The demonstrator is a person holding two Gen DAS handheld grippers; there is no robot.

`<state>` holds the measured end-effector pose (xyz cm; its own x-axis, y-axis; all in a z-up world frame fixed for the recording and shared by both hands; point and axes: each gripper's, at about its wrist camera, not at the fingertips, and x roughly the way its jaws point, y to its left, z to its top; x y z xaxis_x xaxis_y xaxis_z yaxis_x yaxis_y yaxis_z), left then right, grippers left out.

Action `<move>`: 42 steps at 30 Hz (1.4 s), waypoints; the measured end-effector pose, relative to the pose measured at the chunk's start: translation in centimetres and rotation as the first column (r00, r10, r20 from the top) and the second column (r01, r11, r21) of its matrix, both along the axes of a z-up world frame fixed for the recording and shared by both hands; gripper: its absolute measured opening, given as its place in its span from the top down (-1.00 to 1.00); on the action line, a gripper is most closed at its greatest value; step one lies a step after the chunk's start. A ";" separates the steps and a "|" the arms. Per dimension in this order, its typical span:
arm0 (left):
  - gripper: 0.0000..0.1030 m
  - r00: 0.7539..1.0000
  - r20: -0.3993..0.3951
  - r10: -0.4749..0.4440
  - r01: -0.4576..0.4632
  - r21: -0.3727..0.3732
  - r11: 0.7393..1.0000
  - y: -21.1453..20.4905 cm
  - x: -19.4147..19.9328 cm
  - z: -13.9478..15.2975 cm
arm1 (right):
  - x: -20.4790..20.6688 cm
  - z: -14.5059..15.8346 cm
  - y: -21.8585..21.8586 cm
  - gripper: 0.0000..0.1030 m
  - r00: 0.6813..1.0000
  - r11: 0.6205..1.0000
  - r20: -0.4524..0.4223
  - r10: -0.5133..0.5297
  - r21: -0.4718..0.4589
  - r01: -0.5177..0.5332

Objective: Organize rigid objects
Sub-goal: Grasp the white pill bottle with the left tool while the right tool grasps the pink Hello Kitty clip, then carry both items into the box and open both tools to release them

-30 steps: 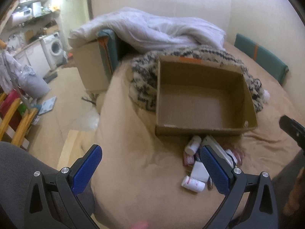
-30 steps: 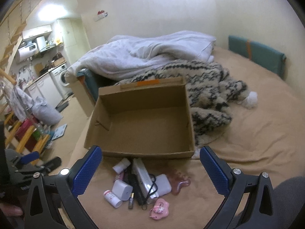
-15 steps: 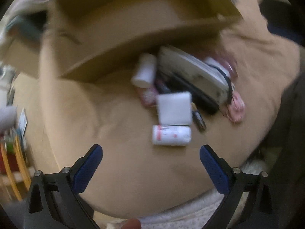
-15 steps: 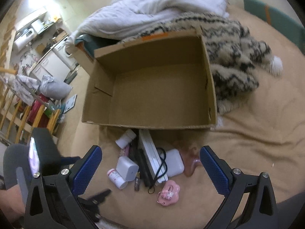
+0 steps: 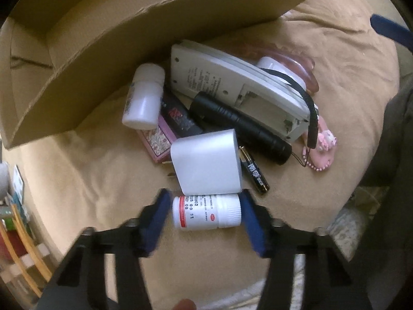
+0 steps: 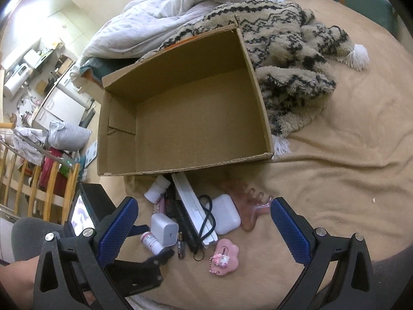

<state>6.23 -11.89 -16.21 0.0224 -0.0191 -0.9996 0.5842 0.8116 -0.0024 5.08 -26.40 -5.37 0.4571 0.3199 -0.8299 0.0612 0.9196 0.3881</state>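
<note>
A heap of small rigid items lies on the tan bedspread before an open, bare cardboard box (image 6: pixel 180 118). My left gripper (image 5: pixel 204 215) straddles a lying white pill bottle with a red label (image 5: pixel 206 215); its right pad touches the cap, the left pad stands a little off the base. Behind it lie a white charger block (image 5: pixel 206 164), a black flashlight (image 5: pixel 240 126), a battery (image 5: pixel 254 174), a white remote-like device (image 5: pixel 232 85), a second white bottle (image 5: pixel 144 95) and a pink charm (image 5: pixel 321 152). My right gripper (image 6: pixel 204 228) is open above the heap (image 6: pixel 191 222), holding nothing.
The box wall (image 5: pixel 155 38) stands just behind the heap. A patterned fuzzy blanket (image 6: pixel 291 59) and a white duvet (image 6: pixel 180 7) lie behind and right of the box. The bed edge drops off at the left toward wooden chairs (image 6: pixel 33 188). A pink comb (image 6: pixel 250 206) lies right of the heap.
My left gripper has dropped down to the heap and narrowed from wide open around the red-label bottle. My right gripper has tilted down over the box and heap.
</note>
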 end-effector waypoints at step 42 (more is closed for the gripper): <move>0.15 0.816 0.120 0.566 -0.545 -0.168 0.822 12.8 2.8 7.5 | -2.3 -7.5 6.7 0.26 0.876 0.922 -0.422 0.234 -0.189 -0.338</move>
<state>9.06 0.91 -8.73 0.2220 -0.0744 -0.9722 0.0349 0.9971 -0.0683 2.82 -19.66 -12.85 0.0059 0.1460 -0.9893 -0.1235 0.9818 0.1442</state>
